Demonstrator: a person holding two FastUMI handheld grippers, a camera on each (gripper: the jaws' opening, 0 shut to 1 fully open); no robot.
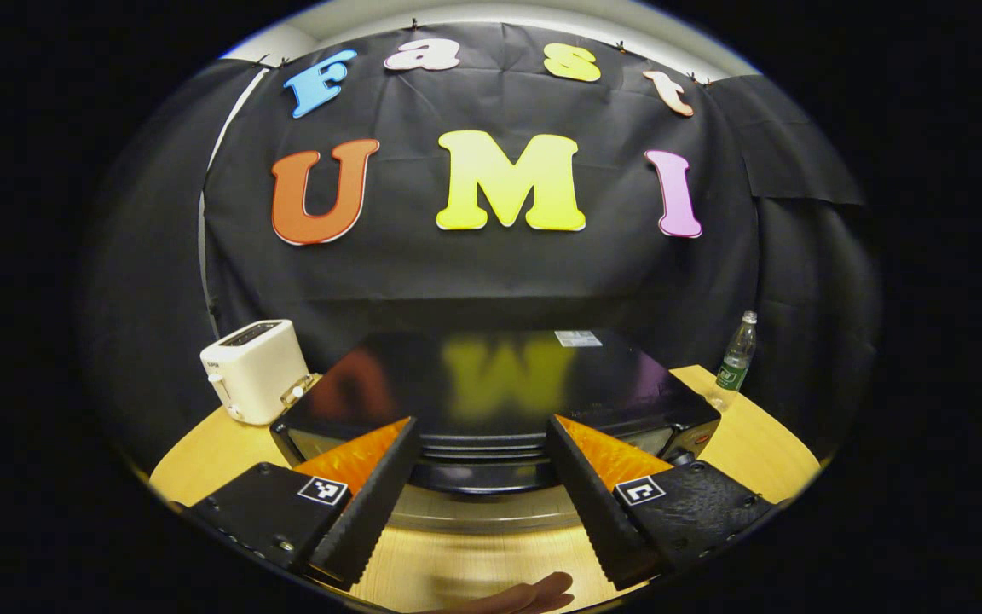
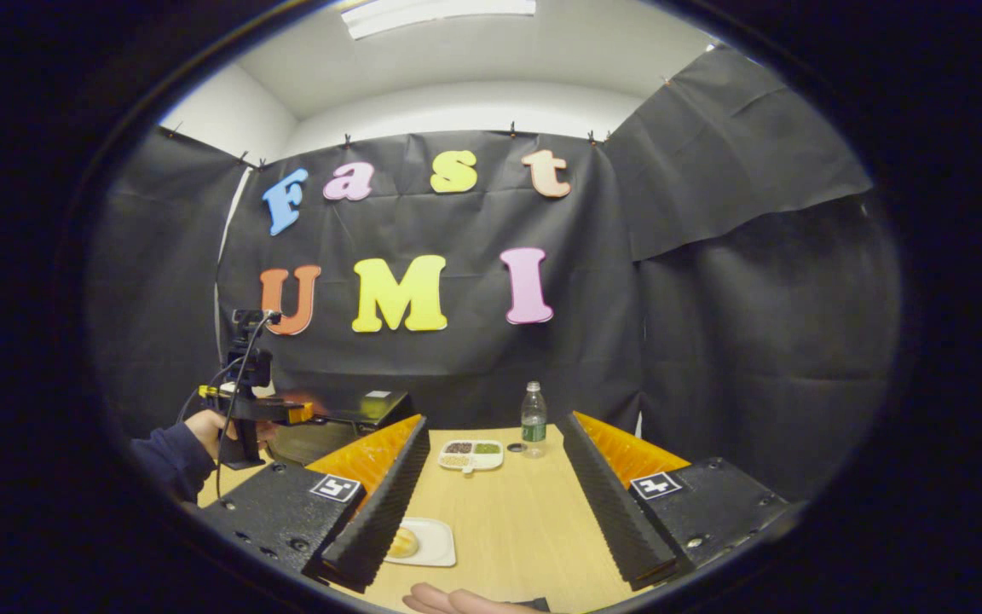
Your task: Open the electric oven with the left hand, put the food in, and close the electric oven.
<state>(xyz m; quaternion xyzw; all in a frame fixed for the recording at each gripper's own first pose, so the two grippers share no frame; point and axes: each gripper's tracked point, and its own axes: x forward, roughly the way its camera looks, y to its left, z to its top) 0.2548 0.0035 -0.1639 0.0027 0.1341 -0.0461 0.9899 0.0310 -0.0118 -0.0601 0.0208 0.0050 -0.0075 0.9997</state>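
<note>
Your left gripper [image 1: 481, 490] faces the black electric oven [image 1: 491, 401], fingers spread apart.
Your right gripper [image 2: 495, 503], also spread, hovers above a bread roll [image 2: 403, 542] on its white plate [image 2: 436, 546].

Left near oven [image 1: 491, 401]; right perhaps farther.

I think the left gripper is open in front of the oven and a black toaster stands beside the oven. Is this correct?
Not quite: the toaster is white, not black, as the left gripper view shows. The rest holds: the left gripper is open in front of the oven, and the toaster stands beside it.
</note>
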